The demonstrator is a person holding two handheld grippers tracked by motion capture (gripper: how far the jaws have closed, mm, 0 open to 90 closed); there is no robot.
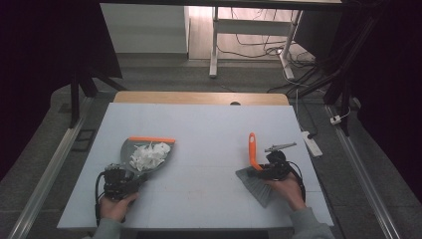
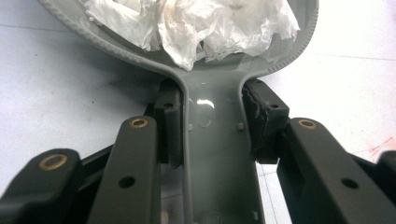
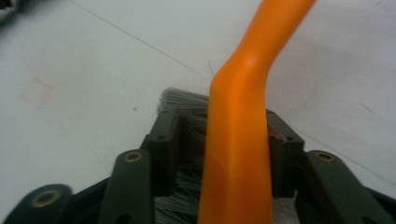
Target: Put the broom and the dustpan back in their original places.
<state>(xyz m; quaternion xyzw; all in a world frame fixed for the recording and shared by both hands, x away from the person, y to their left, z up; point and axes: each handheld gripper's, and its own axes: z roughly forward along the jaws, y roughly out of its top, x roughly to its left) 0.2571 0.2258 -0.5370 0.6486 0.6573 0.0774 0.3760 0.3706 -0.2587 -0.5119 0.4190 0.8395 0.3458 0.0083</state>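
A grey dustpan (image 1: 128, 148) with an orange lip lies at the left of the white table, with crumpled white paper (image 1: 149, 155) heaped in it. My left gripper (image 1: 121, 175) is shut on its grey handle (image 2: 212, 154); both pads press the handle's sides and the paper (image 2: 196, 23) sits just ahead. At the right a brush with an orange handle (image 1: 252, 145) and grey bristles (image 1: 258, 185) rests on the table. My right gripper (image 1: 267, 167) stands open around that handle (image 3: 238, 140), with a gap showing at the left pad (image 3: 168, 140).
The white board (image 1: 209, 124) covers a wooden table whose far edge (image 1: 199, 97) shows behind it. A power strip (image 1: 311, 143) and cables lie on the floor to the right. Metal rails run along both sides, and desk legs (image 1: 214, 45) stand beyond.
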